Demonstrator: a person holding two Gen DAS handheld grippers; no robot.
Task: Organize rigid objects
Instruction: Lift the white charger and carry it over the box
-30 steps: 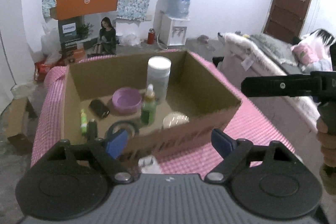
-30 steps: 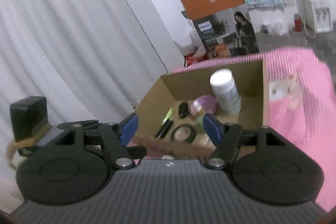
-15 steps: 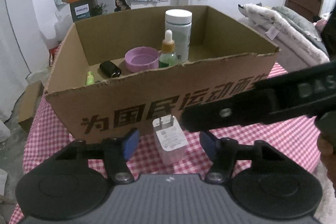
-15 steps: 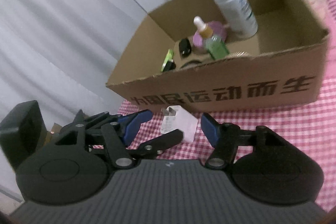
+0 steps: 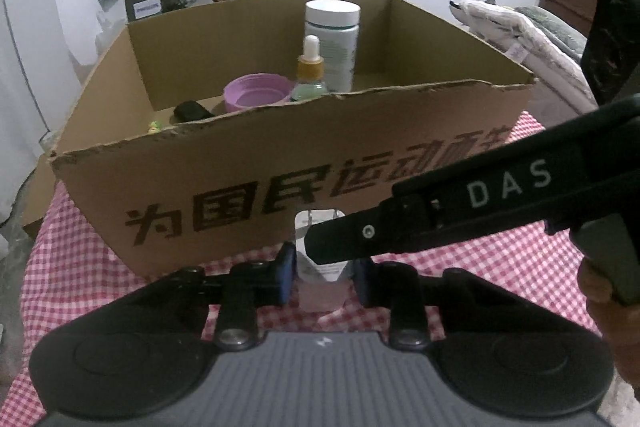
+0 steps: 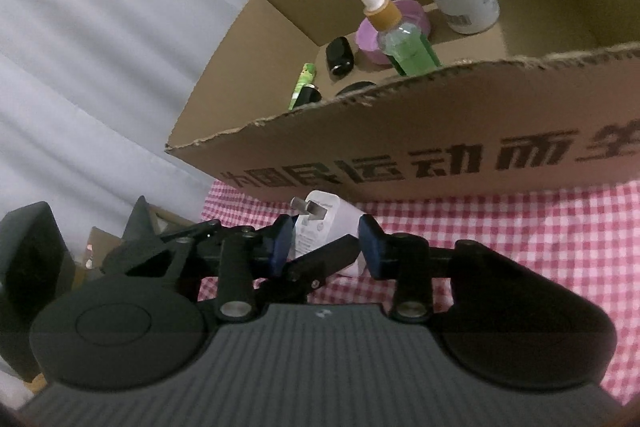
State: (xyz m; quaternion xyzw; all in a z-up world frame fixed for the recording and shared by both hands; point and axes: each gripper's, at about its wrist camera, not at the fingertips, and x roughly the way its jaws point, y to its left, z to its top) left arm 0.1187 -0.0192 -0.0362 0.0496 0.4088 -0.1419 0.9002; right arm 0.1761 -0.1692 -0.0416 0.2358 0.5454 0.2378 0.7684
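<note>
A white plug charger (image 5: pixel 320 267) lies on the pink checked cloth just in front of the cardboard box (image 5: pixel 280 187). My left gripper (image 5: pixel 324 277) has its blue pads on both sides of the charger and looks shut on it. My right gripper (image 6: pixel 326 247) also has its pads close on either side of the charger (image 6: pixel 328 227); whether they touch it is unclear. The right gripper's finger (image 5: pixel 460 203) crosses over the charger in the left wrist view.
The box (image 6: pixel 400 155) holds a white bottle (image 5: pixel 332 39), a green dropper bottle (image 5: pixel 310 75), a purple bowl (image 5: pixel 256 97), a black case (image 5: pixel 192 111) and a green tube (image 6: pixel 304 83). White curtain at left; bedding and a door at right.
Both grippers have come down from above the box to the charger in front of it. Both sets of jaws have narrowed around the charger.
</note>
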